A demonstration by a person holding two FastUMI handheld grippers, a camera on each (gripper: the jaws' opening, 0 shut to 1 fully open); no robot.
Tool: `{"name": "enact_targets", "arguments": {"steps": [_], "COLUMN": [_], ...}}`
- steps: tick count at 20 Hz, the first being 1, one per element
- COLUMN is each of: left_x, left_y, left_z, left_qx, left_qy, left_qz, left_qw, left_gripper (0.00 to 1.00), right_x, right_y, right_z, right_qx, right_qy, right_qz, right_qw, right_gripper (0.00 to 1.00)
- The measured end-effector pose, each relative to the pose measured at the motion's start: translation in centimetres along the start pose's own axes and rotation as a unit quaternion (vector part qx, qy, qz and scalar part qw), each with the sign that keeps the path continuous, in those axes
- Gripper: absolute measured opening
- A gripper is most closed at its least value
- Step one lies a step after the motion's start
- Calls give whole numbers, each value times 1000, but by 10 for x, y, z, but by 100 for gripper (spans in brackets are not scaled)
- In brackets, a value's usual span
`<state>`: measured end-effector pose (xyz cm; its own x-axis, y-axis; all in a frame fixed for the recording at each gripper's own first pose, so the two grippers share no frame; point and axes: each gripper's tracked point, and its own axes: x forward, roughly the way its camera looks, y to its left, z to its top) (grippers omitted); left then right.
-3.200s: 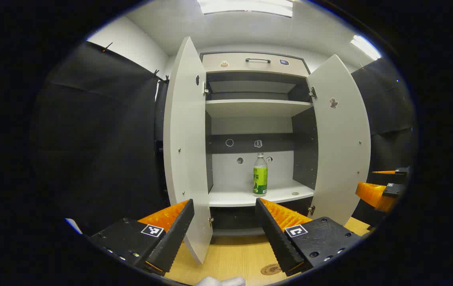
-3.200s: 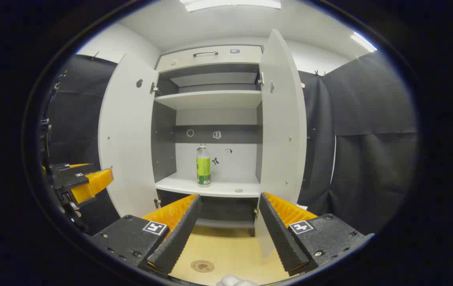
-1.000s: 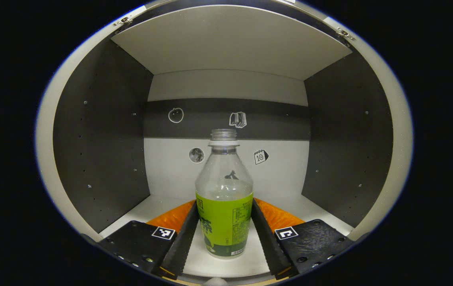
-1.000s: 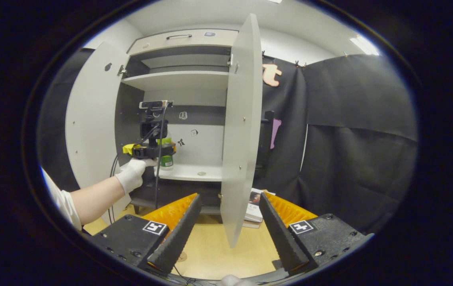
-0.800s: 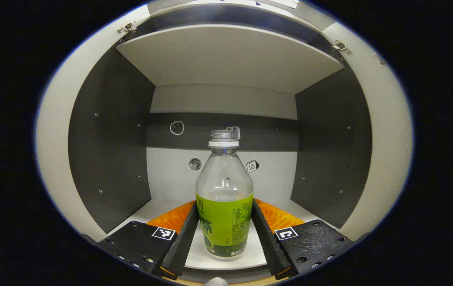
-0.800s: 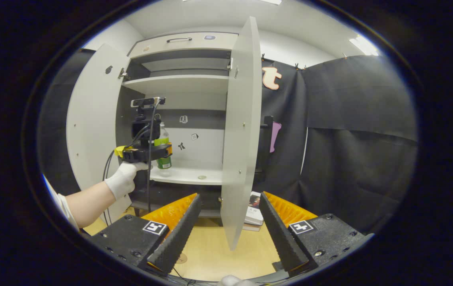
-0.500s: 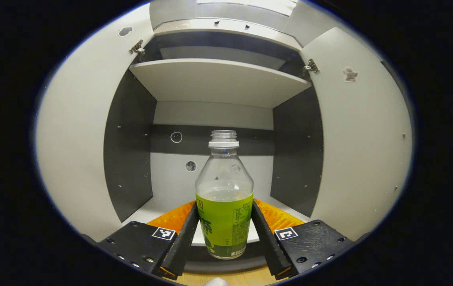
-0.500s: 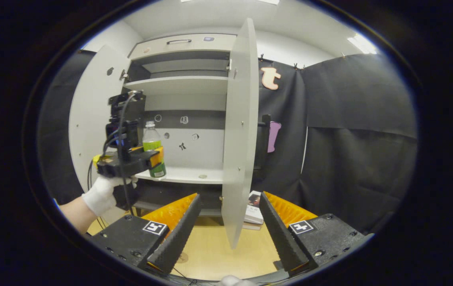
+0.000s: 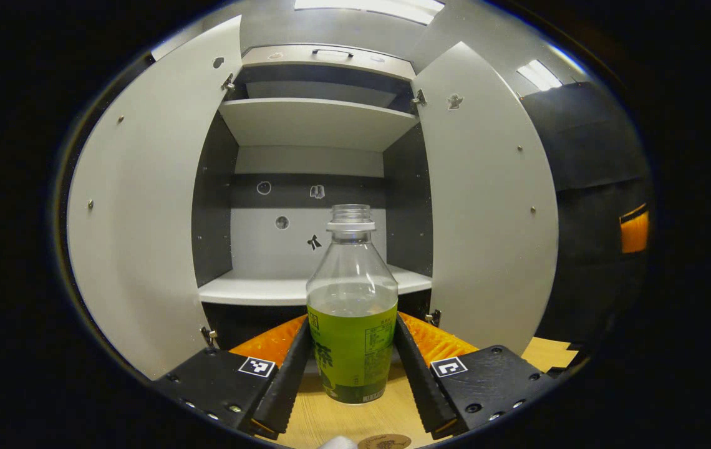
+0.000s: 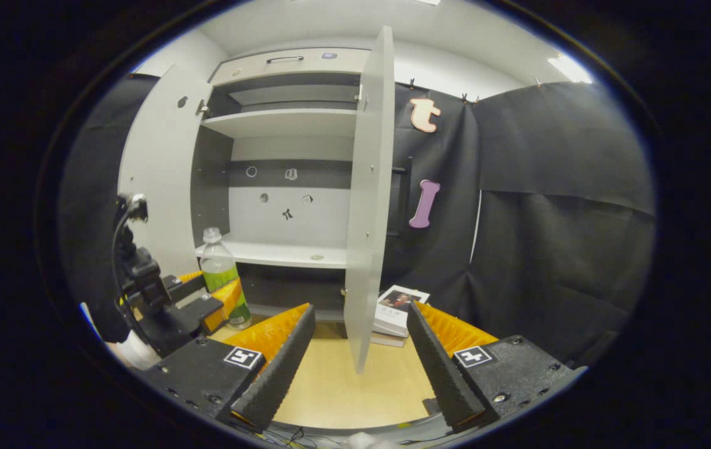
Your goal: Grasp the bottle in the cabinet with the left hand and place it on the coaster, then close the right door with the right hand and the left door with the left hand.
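bottle (image 9: 352, 324) now out of cabinet (image 9: 312, 125) | left jaws clamp it | right jaws apart

A wooden worktop (image 10: 355, 380) runs pale under the open doors, and a small stack of books (image 10: 396, 308) lies on it just beside the foot of the right door, a picture on the top cover. Little stickers (image 9: 281, 222) dot the back wall inside, and a drawer (image 10: 293, 61) with a dark handle sits above the shelves. Ceiling lights (image 9: 368, 5) glow white overhead.
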<state>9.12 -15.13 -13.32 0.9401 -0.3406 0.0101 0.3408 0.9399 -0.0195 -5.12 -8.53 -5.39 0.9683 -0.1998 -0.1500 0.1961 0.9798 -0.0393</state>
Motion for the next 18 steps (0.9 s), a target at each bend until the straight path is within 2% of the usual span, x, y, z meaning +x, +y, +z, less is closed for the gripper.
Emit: {"name": "enact_targets", "arguments": {"steps": [5,9,13,15,16,18], "left_x": [-32,-39,-38,-37,-37,-38], "left_y": [-23,-36,-40,-44,-46,-49], "left_z": [-76,-131,-164,-186,-194,-209], "left_qx": [0,-12,-31,-32,-30,-32], "left_qy": [0,15,14,26,28,36], "left_qz": [-22,-34,-35,-38,-38,-42], "left_qw": [1000,999,999,998,998,998], "left_gripper": [76,76,76,80,76,75], "right_x": [-6,-10,-11,-12,-12,-12], "right_y": [-9,-16,-18,-20,-20,-18], "right_z": [-7,-12,-18,-18,-17,-16], "right_qx": [-14,-30,-47,-58,-61,-72], "right_qy": [12,24,40,45,45,48], "right_qz": [-5,-12,-13,-18,-20,-21], "right_qw": [1000,999,998,997,997,996], "right_gripper": [95,97,96,98,97,97]}}
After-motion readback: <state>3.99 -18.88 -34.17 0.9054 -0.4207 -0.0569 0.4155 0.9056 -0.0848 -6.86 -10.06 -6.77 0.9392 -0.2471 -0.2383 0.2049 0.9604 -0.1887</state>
